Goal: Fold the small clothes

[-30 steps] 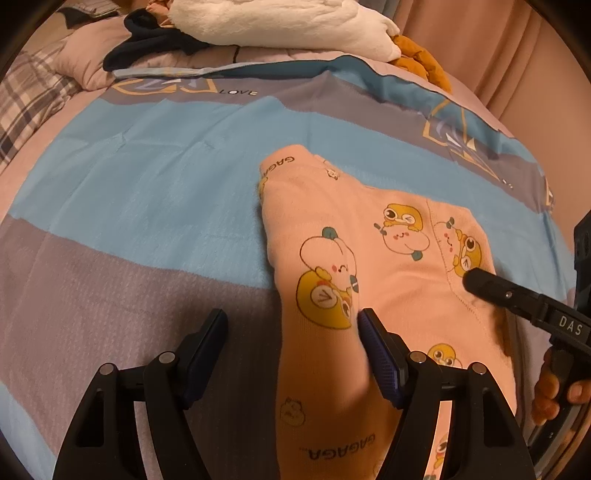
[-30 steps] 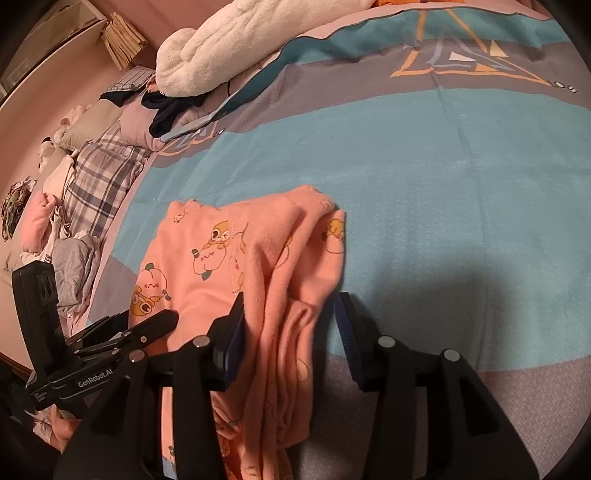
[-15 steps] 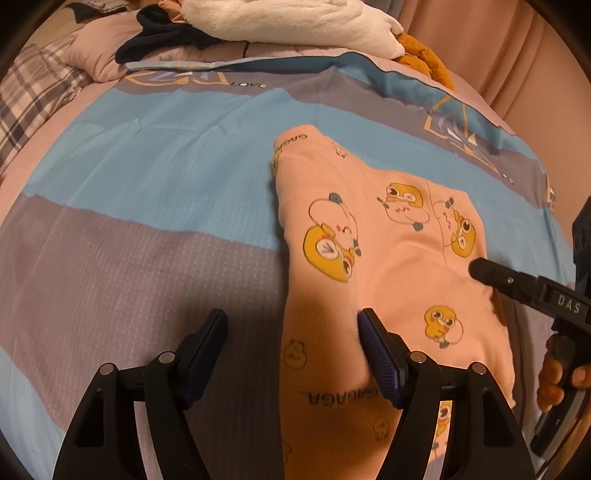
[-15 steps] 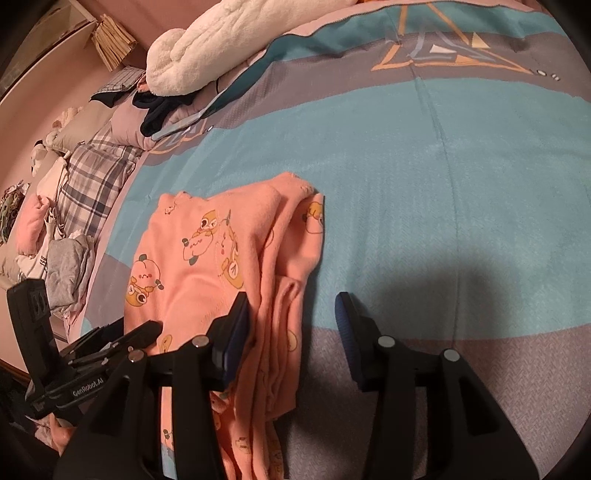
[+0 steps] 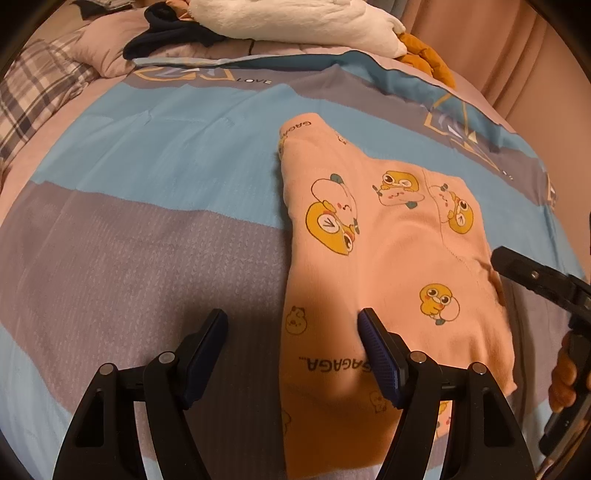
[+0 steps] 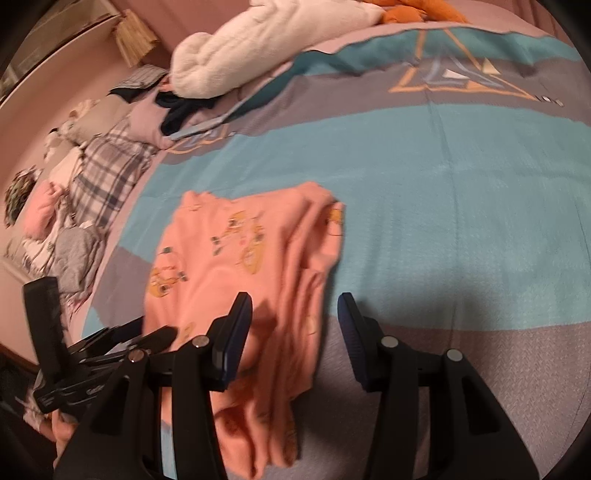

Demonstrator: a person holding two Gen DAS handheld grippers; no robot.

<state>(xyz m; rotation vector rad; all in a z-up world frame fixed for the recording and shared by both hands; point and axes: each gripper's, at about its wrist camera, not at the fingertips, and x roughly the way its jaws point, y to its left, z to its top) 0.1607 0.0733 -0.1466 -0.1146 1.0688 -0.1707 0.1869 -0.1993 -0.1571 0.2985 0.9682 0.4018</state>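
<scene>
A small pink garment (image 5: 388,266) with yellow cartoon prints lies folded lengthwise on the blue and grey bedspread (image 5: 147,206). It also shows in the right wrist view (image 6: 251,280). My left gripper (image 5: 291,343) is open and empty, above the garment's near left edge. My right gripper (image 6: 293,328) is open and empty, above the garment's right edge. The right gripper shows at the right edge of the left wrist view (image 5: 535,280). The left gripper shows at the lower left of the right wrist view (image 6: 110,347).
A white fluffy blanket (image 5: 295,18) and dark clothes (image 5: 173,33) lie at the head of the bed. An orange plush (image 5: 424,59) sits beside them. A plaid pillow (image 6: 107,173) and loose clothes (image 6: 70,251) lie to the left.
Both grippers have drawn back toward me from the garment, staying open. More of the garment's near end shows in both views.
</scene>
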